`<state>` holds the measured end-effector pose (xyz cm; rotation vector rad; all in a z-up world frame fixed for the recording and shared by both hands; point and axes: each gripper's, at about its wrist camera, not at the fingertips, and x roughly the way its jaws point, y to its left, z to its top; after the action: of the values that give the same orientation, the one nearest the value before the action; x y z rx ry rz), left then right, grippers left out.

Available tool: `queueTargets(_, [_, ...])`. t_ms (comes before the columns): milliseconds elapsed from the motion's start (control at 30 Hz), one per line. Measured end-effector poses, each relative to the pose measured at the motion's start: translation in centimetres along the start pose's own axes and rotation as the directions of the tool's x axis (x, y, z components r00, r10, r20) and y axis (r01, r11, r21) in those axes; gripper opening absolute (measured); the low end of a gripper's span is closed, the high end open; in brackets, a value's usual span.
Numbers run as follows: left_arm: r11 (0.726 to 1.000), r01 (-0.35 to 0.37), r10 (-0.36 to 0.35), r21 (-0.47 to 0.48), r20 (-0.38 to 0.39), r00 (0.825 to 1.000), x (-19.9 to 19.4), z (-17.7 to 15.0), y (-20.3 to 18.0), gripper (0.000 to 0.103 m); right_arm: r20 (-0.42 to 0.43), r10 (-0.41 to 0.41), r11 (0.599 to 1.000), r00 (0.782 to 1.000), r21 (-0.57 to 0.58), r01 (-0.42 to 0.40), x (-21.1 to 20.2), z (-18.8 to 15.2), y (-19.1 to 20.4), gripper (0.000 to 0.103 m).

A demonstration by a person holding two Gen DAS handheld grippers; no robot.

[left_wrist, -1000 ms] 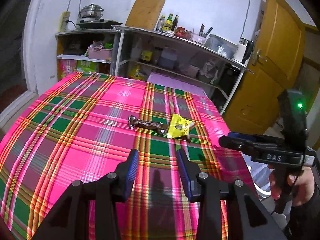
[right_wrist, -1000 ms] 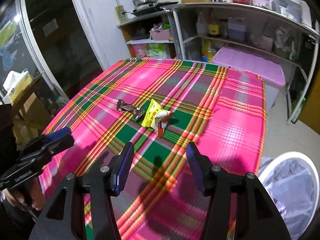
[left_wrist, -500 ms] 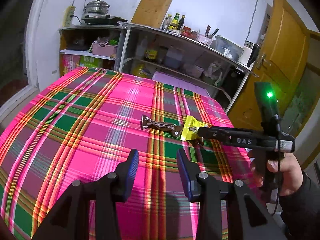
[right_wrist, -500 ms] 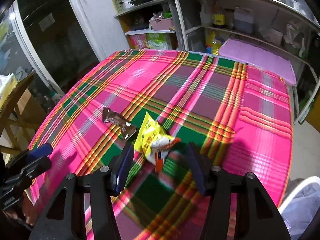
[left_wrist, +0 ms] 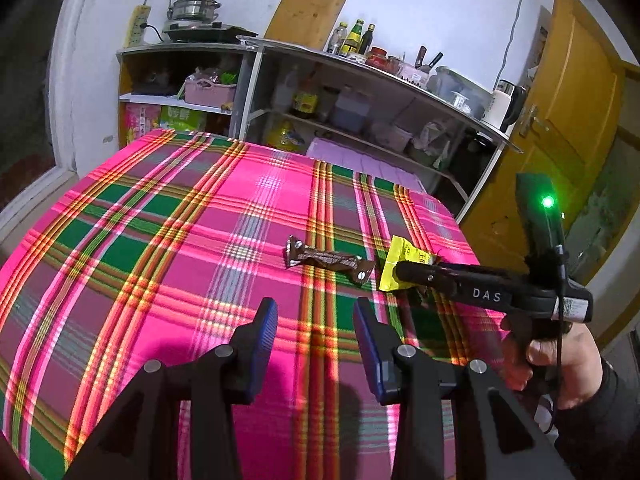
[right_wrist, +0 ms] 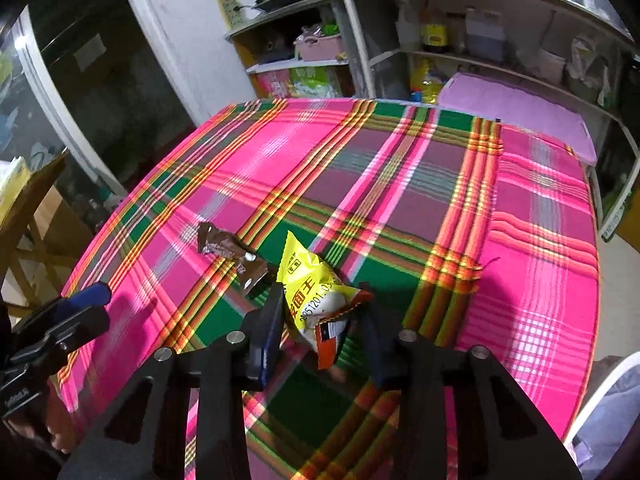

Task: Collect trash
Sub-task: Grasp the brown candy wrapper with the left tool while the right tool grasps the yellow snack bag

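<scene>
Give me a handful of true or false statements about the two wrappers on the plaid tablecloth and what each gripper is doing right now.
1. The right gripper has its open fingers on either side of the yellow crinkled snack packet. True.
2. The left gripper is clamped on the brown foil candy wrapper. False: it is open, short of that wrapper.
3. Both wrappers lie on the pink and green plaid tablecloth. True.
4. The brown wrapper sits to the right of the yellow packet in the right wrist view. False: it lies to its left.
</scene>
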<state>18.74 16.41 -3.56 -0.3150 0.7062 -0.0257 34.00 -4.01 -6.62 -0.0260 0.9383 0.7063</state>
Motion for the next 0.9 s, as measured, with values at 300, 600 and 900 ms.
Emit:
queueTargets(300, [1.0, -0.013, 0.013, 0.0, -0.008, 1.0, 0.1, -0.1, -0.9, 0.039, -0.001, -0.002, 1.0, 1.0, 0.02, 0.002, 2.4, 2.1, 0.4, 0.037])
queueTargets(600, [0.998, -0.047, 0.047, -0.035, -0.003, 0.999, 0.0, 0.5, 0.5, 0.04, -0.036, 0.149, 0.986, 0.988, -0.07, -0.151, 1.1, 0.5, 3.1, 0.037])
queueTargets(900, [0.998, -0.058, 0.056, -0.039, -0.04, 0.998, 2.7, 1.0, -0.4, 0.042, 0.015, 0.091, 0.996, 0.996, 0.012, -0.091, -1.9, -0.3, -0.7, 0.037])
